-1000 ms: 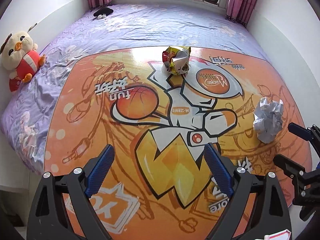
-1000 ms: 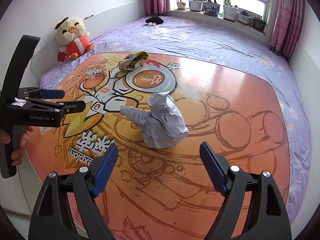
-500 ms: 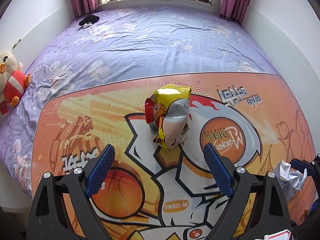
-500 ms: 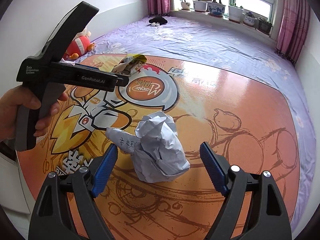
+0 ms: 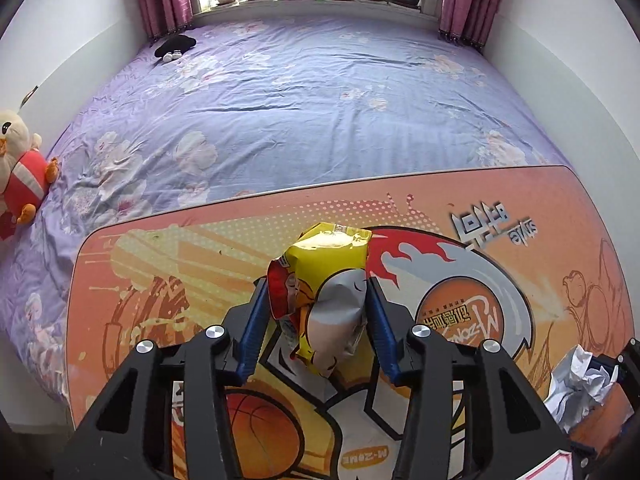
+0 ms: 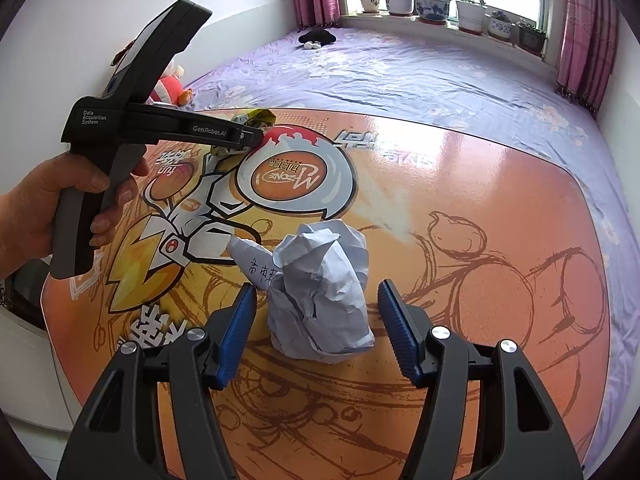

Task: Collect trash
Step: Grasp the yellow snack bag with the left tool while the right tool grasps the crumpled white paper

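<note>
step: left gripper (image 5: 316, 322) clamped on snack bag (image 5: 320, 300)
right gripper (image 6: 318, 320): apart, paper ball (image 6: 320, 296) between jaws
next: squeeze paper

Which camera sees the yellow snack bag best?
The left wrist view: the yellow snack bag fills the middle, between the left gripper's blue pads. The right wrist view shows only a corner behind that gripper.

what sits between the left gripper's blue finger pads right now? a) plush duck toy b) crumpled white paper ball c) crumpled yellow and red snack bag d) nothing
c: in the left wrist view the left gripper has its blue pads against both sides of the crumpled yellow and red snack bag.
</note>
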{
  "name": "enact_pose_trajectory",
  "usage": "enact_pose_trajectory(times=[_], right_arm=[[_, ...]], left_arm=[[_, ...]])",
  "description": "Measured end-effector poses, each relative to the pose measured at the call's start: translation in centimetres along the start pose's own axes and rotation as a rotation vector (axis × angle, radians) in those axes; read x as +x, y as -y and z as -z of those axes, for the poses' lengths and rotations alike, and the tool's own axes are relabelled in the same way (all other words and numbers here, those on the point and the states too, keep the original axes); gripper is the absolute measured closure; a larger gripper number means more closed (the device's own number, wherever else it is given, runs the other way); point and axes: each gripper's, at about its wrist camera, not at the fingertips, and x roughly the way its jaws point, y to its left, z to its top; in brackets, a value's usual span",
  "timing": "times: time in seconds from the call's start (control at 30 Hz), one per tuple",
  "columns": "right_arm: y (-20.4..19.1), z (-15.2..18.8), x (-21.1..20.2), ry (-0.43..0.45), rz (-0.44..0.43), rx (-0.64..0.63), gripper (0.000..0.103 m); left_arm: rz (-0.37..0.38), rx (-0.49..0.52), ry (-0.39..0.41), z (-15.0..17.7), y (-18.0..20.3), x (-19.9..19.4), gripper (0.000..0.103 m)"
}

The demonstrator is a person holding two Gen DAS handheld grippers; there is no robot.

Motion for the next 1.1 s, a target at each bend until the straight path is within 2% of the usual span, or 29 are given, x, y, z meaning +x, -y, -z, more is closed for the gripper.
enact_pose_trajectory(times=[0.2, 0.37, 0.53, 0.7, 0.77, 0.9, 0.97, 1.03, 1.1], right_arm=[[0.2, 0.4, -0.3, -0.001, 0.014, 0.0, 0.04], [0.3, 0.4, -0.4, 0.002, 0.07, -0.01, 0.056], [2.0, 0.0, -0.3, 0.005, 0.122, 0.049, 0.057], [3.5, 0.1, -0.7, 0.008, 0.167, 0.084, 0.057], [3.7, 0.2, -0.8, 0.015, 0.151, 0.092, 0.054], [3.8, 0.4, -1.2, 0.047, 0.159, 0.097, 0.028], [3.9, 0.4, -1.4, 0.056, 0.163, 0.1, 0.027], [3.9, 0.4, -1.0, 0.049, 0.167, 0.103, 0.023], [4.0, 0.2, -0.6, 0.043, 0.174, 0.108, 0.021]], left_arm=[[-0.062, -0.039, -0.001, 4.6, -0.7, -3.1, 0.056], [-0.081, -0.102, -0.009, 8.0, -1.3, -5.3, 0.056], [-0.117, -0.154, -0.009, 9.5, -1.9, -6.2, 0.056], [-0.117, -0.206, -0.006, 10.3, -2.5, -6.7, 0.056], [-0.11, -0.214, 0.003, 10.5, -2.7, -6.8, 0.056], [-0.113, -0.222, 0.016, 10.7, -2.9, -7.1, 0.048], [-0.119, -0.224, 0.022, 10.6, -3.0, -7.2, 0.04], [-0.117, -0.223, 0.024, 10.5, -3.2, -7.1, 0.038], [-0.122, -0.219, 0.023, 10.2, -3.2, -6.8, 0.027]])
